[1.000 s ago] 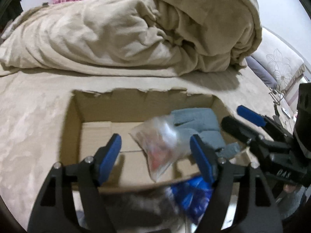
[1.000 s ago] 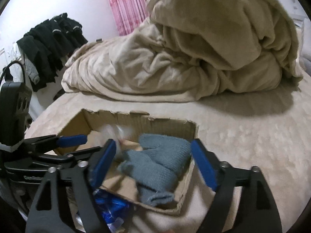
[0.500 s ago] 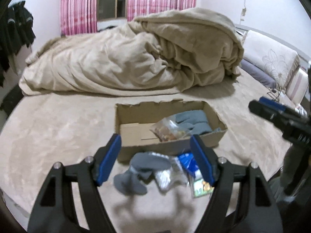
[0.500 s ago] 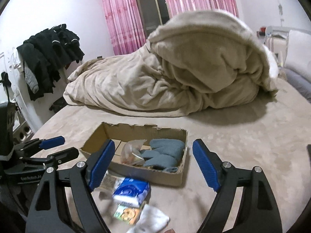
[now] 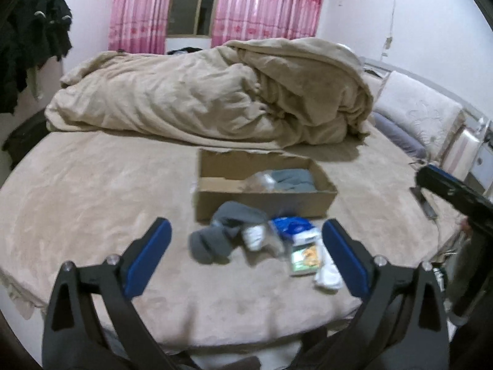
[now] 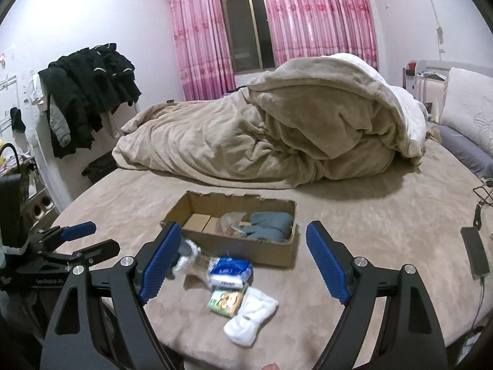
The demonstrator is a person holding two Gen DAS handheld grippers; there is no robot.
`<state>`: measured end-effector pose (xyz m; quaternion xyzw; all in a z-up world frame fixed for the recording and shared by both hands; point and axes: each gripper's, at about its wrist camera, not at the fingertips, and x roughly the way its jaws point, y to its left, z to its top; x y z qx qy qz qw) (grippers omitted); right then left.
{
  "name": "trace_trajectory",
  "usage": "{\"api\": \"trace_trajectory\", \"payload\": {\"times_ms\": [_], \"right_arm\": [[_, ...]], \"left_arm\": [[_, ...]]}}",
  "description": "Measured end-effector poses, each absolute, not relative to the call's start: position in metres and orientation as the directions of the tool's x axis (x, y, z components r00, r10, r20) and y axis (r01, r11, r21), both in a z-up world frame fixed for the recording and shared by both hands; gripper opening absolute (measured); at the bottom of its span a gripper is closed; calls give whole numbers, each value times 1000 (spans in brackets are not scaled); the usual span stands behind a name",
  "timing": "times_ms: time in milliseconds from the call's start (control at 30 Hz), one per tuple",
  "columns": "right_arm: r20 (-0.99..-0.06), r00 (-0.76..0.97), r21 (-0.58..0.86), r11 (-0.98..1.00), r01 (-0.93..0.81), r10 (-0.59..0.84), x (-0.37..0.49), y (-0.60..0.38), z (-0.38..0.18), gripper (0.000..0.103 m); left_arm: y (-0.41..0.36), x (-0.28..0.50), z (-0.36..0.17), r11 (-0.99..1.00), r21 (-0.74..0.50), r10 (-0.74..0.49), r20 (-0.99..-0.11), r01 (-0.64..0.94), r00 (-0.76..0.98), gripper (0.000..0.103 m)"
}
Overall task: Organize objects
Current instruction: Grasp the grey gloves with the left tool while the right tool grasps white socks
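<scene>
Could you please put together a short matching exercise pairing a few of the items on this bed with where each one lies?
Things:
1. blue-grey sock
2. white sock
3. phone
4. blue tissue pack

Places:
A. nearest the bed's front edge
B. inside the cardboard box
C. far right, near a cable
D. just in front of the box

Pairs: 1-B, 2-A, 3-C, 4-D

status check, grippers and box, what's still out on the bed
Left gripper and right gripper open, empty. Cardboard box holds blue-grey socks. Tissue pack, white sock outside. Nothing blocking.
</scene>
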<state>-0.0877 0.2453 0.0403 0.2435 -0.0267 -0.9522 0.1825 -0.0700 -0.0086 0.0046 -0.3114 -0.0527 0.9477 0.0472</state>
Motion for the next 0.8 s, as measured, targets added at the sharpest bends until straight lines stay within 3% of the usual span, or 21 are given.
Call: {"api": "trace_trajectory", "payload": {"times_ms": [200, 600, 800], "right_arm": [[-486, -793, 134, -928, 347, -366, -72, 239, 23, 86], [-617, -703, 183, -933, 308, -353, -92, 243, -54, 86], [-668, -657, 187, -934, 306, -349, -112, 238, -87, 86]], "left_arm": [[-17, -70, -36, -996, -91, 64, -648, -7, -759, 103], [-29, -92, -92, -982, -188, 135, -682, -6, -719, 102], [-27, -109, -114, -988, -149, 126, -697, -29, -706, 102]]}}
